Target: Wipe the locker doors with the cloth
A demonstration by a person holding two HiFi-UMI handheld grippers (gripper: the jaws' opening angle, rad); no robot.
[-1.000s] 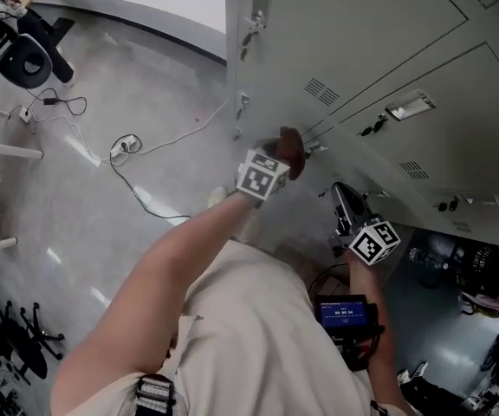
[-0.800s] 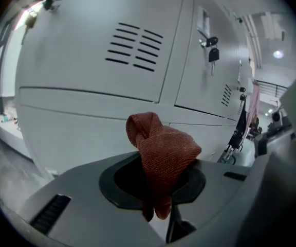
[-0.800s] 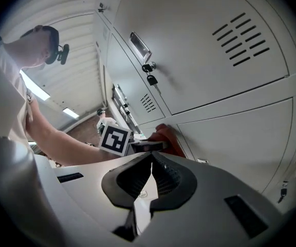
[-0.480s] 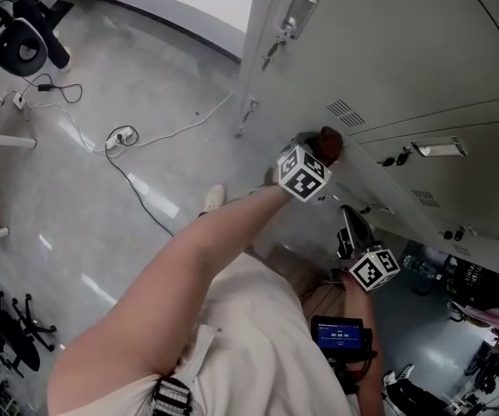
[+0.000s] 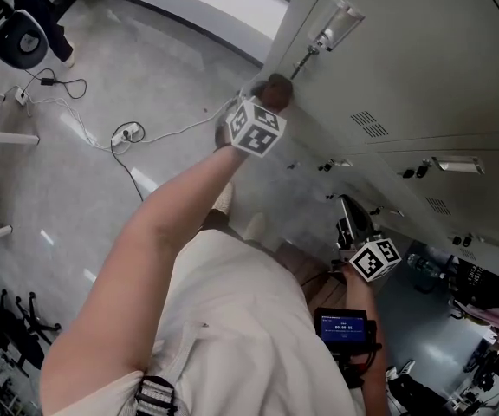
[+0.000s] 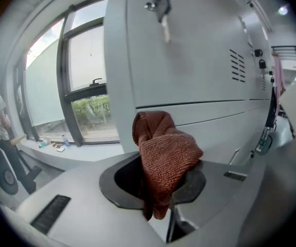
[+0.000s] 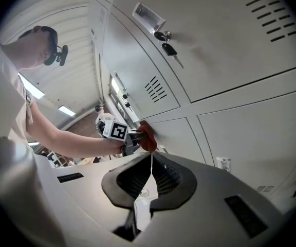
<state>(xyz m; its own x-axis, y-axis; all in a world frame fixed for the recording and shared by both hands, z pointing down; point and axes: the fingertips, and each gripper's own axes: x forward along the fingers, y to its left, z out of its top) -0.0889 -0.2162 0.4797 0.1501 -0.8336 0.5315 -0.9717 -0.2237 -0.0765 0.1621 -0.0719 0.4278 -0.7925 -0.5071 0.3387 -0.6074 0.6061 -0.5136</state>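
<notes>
Polished grey floor [image 5: 50,206] strewn with white cables [image 5: 180,128] | long white ledge [image 5: 176,5] beneath tall windows [image 6: 86,76] | daylit greenery outside

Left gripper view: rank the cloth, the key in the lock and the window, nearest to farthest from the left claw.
1. Cloth, clamped in the left claw.
2. Key, above on the locker door.
3. Window, far left, beyond the lockers.

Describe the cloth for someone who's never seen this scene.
Find the bank of grey lockers. At its left edge the left gripper is held up against a door, and the cloth is the bunched wad clamped in its jaws. It is the only rust-red, woven thing against plain grey metal.
</notes>
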